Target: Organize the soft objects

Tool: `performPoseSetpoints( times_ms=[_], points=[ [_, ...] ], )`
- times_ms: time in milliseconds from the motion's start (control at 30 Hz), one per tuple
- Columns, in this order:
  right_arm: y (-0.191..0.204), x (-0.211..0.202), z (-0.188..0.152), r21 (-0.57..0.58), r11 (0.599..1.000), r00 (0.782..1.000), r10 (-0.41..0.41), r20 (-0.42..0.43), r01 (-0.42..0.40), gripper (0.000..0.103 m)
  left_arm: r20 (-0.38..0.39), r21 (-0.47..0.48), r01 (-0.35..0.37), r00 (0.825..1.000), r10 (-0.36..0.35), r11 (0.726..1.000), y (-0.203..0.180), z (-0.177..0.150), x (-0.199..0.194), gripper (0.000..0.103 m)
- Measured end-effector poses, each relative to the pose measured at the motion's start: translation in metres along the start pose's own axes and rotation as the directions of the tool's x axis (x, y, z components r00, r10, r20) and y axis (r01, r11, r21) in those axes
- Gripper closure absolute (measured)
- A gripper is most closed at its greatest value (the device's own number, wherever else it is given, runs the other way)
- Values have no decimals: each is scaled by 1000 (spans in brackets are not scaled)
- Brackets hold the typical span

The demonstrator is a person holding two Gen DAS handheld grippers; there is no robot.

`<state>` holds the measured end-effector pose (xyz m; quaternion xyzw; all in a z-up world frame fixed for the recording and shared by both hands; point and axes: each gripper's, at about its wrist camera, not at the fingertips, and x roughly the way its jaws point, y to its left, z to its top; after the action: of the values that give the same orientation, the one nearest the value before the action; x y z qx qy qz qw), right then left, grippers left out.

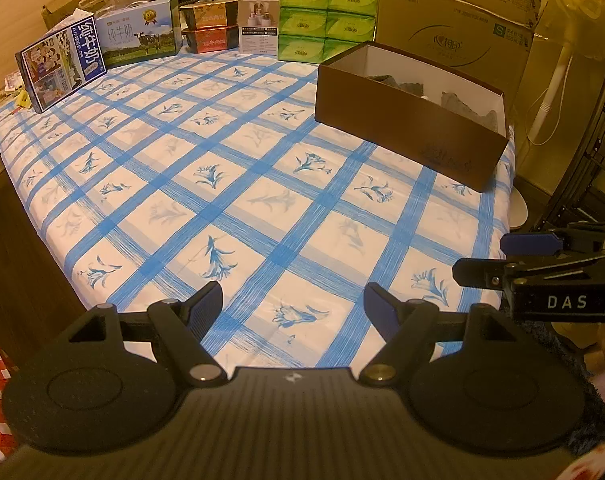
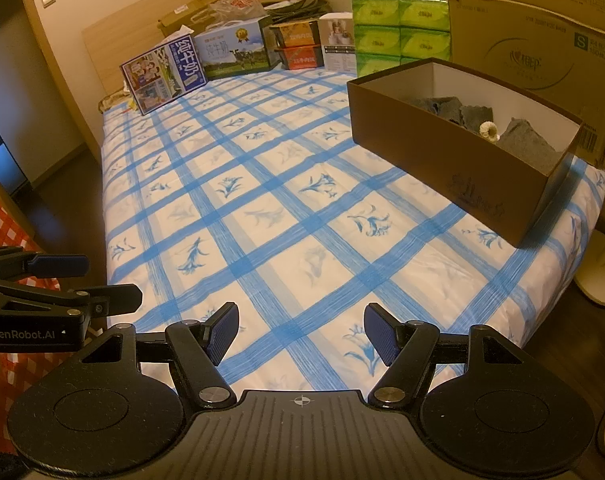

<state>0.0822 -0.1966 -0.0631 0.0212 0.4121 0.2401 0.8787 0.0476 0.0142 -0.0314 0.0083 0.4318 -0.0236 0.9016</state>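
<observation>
The left gripper [image 1: 293, 312] is hovering nearest the lens, its jaws standing wide apart with nothing between them, over the near edge of the bed. The right gripper [image 2: 300, 334] is hanging beside it in the same way, jaws spread and holding nothing. Under both, the bed [image 2: 286, 216] is lying bare across its blue-checked sheet with flower prints. At its far right edge a big cardboard carton [image 2: 538, 28] is standing upright. In front of that, a brown open box [image 2: 454, 160] is sitting on the sheet, and grey soft cloth pieces [image 2: 518, 142] are lying inside it, with a small pale rolled item [image 2: 488, 131] between them. Along the far end, green tissue packs [image 2: 400, 28] are stacked beside a white box [image 2: 338, 46], two orange boxes [image 2: 298, 46] and two milk cartons [image 2: 206, 60].
</observation>
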Motion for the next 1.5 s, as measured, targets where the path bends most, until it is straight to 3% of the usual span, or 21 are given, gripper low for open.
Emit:
performPoseSetpoints(
  times_ms=[1500],
  points=[
    [-2,1,2,1,1000,1000,1,-3,-1,34,3,9,8,1000,-8,1000,-3,6,2,27]
  ],
)
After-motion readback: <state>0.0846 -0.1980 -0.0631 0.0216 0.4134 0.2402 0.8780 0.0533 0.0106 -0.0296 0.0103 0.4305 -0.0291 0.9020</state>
